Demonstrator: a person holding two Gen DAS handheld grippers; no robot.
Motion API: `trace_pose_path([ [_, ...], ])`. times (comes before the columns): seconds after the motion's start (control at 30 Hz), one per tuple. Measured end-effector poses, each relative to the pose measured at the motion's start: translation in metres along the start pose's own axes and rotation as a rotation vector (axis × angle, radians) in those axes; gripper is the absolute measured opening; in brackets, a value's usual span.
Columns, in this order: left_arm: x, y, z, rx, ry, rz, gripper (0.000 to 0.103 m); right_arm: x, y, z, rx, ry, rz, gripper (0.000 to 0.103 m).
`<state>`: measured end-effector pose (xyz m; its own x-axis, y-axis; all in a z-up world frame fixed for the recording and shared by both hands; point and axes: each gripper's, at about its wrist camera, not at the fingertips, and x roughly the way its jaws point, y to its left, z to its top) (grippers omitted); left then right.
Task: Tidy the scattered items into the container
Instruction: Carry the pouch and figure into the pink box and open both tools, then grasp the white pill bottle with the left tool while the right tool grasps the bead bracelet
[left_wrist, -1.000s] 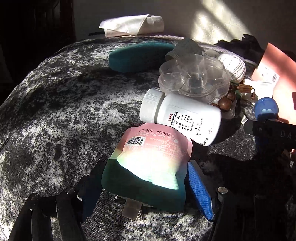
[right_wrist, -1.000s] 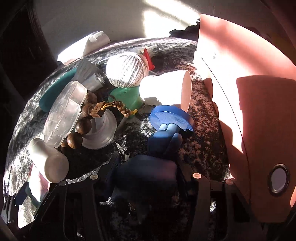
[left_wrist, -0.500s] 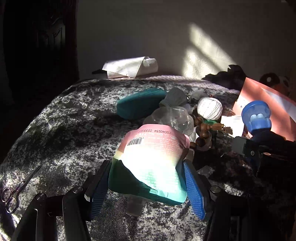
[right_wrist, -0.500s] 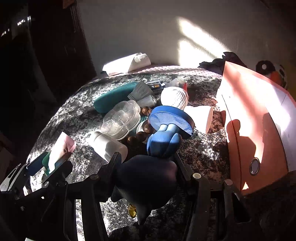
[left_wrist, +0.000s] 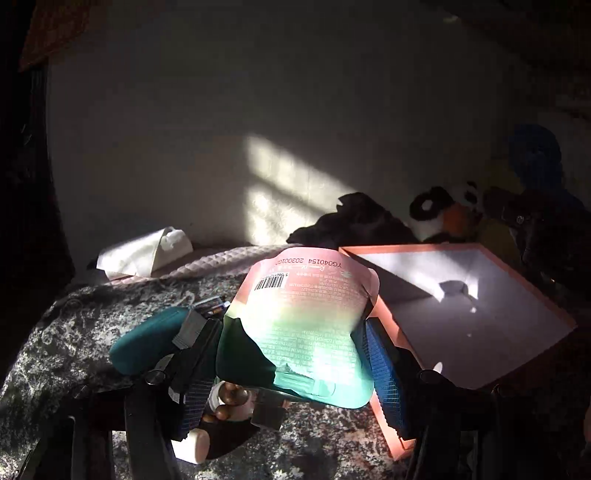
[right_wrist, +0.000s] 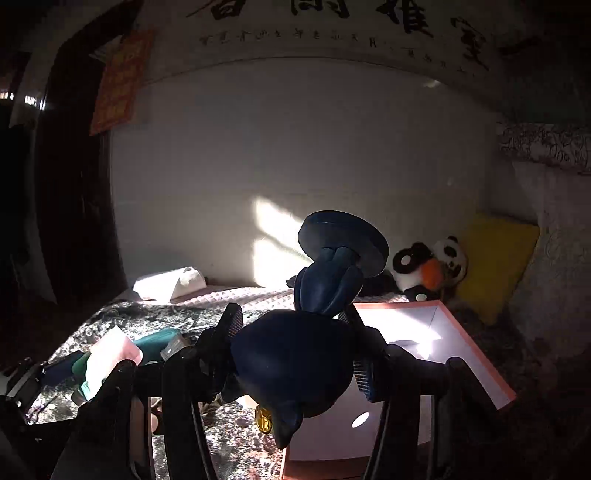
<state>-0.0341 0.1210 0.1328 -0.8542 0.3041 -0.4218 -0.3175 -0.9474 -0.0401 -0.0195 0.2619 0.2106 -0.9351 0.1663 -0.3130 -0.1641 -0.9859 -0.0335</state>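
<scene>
The left gripper (left_wrist: 295, 354) is clamped on a pink-and-green spout pouch (left_wrist: 306, 321), and the right gripper (right_wrist: 291, 354) is clamped on a dark blue figurine (right_wrist: 295, 365) with a disc-shaped base (right_wrist: 343, 243). Both loads are held clear of the bed (left_wrist: 66, 350), just beside the open pink box (left_wrist: 465, 317), whose white floor looks bare in both views.

The step in hand is judged to be the carry to the box, and it is done well if each item is brought fully over the white floor before any release — past the near pink rim (left_wrist: 388, 417), not onto it. The pouch is soft and pinched across its lower body, with the spout end hanging below the gripper; it should be lowered flat and let go low, so that it is not folded over the wall. The figurine is rigid and top-heavy and juts well beyond the right fingertips, so it should be laid down on its side rather than dropped. The two grippers are close together, and one load is best placed at a time so that they are not knocked against each other.

In the left view the pouch fills the space between the blue pads (left_wrist: 384, 373), with the box directly to the right and slightly beyond. In the right view the figurine sits between the fingers, the box behind and to the right. A teal case (left_wrist: 147, 343), wooden beads (left_wrist: 229, 398) and a white bottle (left_wrist: 192, 448) lie on the bed below the left gripper — outside the box.
</scene>
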Motion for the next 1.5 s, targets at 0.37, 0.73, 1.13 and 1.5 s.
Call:
trace_pose_path([
  [0.37,0.087,-0.123,0.026,0.037,0.124,-0.190,0.069,0.072,-0.148,-0.014,0.155,0.164,-0.140,0.057],
  [0.73,0.064,-0.096,0.029,0.023,0.121,-0.103,0.092,0.098,-0.173,-0.025,0.075,0.236,-0.242,0.086],
  [1.13,0.016,0.001,-0.017,-0.027,0.176,0.085,0.092,0.022,-0.039,-0.025,-0.122,0.201,-0.124,0.087],
  [1.5,0.008,0.140,-0.116,-0.128,0.380,0.308,0.093,0.030,0.118,-0.098,-0.225,0.323,0.215,0.086],
])
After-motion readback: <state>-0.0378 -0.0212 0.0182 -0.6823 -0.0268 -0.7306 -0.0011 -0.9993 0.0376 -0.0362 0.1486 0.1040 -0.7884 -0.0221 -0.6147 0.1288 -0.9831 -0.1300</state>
